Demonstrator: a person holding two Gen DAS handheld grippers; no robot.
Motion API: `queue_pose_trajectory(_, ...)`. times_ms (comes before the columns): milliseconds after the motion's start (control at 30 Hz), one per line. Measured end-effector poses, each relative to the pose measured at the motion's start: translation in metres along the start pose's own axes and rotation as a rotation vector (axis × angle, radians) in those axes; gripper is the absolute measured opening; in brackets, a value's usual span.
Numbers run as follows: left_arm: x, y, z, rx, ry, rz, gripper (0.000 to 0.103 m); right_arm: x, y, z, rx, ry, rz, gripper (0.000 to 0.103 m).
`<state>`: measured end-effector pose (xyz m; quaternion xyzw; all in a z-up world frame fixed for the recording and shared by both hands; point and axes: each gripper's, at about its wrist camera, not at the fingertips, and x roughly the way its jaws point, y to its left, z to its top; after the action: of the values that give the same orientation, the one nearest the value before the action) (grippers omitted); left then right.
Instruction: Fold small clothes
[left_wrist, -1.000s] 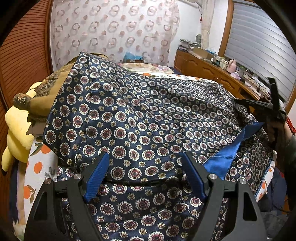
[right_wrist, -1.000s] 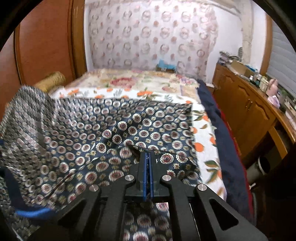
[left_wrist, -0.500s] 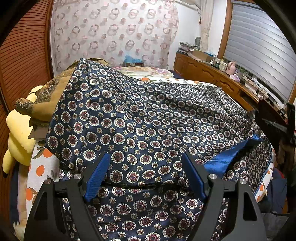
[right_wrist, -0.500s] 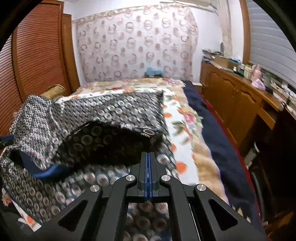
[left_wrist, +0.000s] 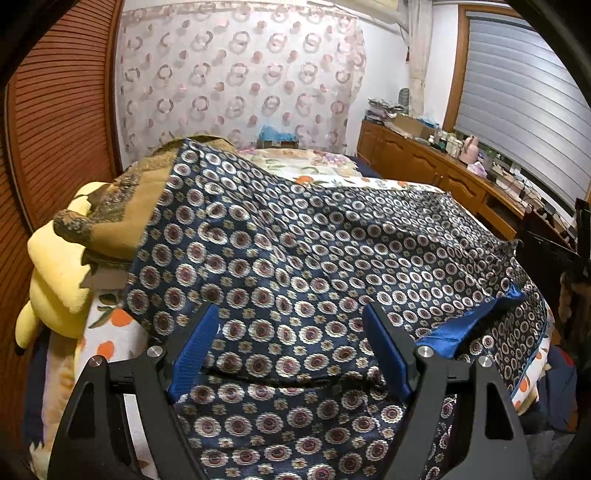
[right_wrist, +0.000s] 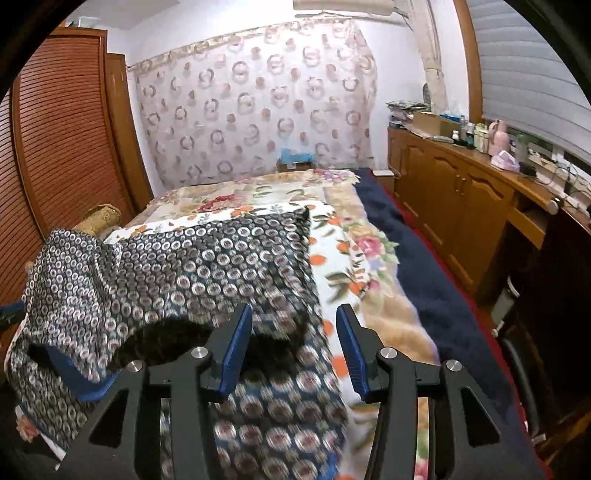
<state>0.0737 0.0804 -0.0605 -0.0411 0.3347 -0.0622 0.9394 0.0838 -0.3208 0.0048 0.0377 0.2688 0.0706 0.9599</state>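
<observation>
A navy garment (left_wrist: 295, 258) with a round medallion print and a bright blue lining (left_wrist: 469, 325) lies spread and partly folded on the bed. My left gripper (left_wrist: 291, 350) is open just above its near fold, holding nothing. In the right wrist view the same garment (right_wrist: 207, 266) lies on the left half of the bed, blurred near the jaws. My right gripper (right_wrist: 295, 347) is open over the garment's right edge, empty. The right gripper also shows as a dark shape at the right edge of the left wrist view (left_wrist: 554, 251).
The floral bedspread (right_wrist: 354, 251) and a dark blue blanket (right_wrist: 417, 266) cover the bed. A yellow plush toy (left_wrist: 55, 277) and a brown cushion (left_wrist: 122, 210) lie at the left. A wooden cabinet (right_wrist: 461, 206) with clutter runs along the right; a louvred wardrobe (right_wrist: 62, 147) stands left.
My right gripper has opened and let go of the garment corner, which has dropped onto the bed; the gripper has risen and pulled back. My left gripper stays open, almost still.
</observation>
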Motion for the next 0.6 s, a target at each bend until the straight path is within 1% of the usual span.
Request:
queue_pose_trajectory(100, -0.003, 0.009, 0.002, -0.01, -0.014, 0.025, 0.08, 0.017, 0.004, 0.004, -0.001, 0.024, 0.016, 0.049)
queue_pose_trajectory(200, -0.006, 0.02, 0.002, -0.025, -0.02, 0.05, 0.08, 0.038, 0.01, 0.004, -0.03, 0.094, 0.013, 0.049)
queue_pose_trajectory(300, -0.006, 0.037, 0.002, -0.041, -0.019, 0.096, 0.08, 0.055, 0.011, 0.0, -0.056, 0.177, 0.005, 0.049)
queue_pose_trajectory(400, -0.006, 0.054, -0.001, -0.074, -0.012, 0.128, 0.08, 0.065, 0.009, -0.005, -0.086, 0.235, -0.01, 0.049)
queue_pose_trajectory(500, -0.001, 0.066, -0.002, -0.094, 0.005, 0.13, 0.08, 0.069, 0.004, -0.006, -0.096, 0.242, -0.027, 0.049)
queue_pose_trajectory(567, 0.003, 0.067, -0.002, -0.091, 0.013, 0.125, 0.074, 0.067, 0.001, -0.007, -0.089, 0.24, -0.028, 0.049)
queue_pose_trajectory(600, 0.005, 0.068, -0.001, -0.087, 0.016, 0.117, 0.07, 0.066, -0.001, -0.008, -0.085, 0.239, -0.031, 0.049)
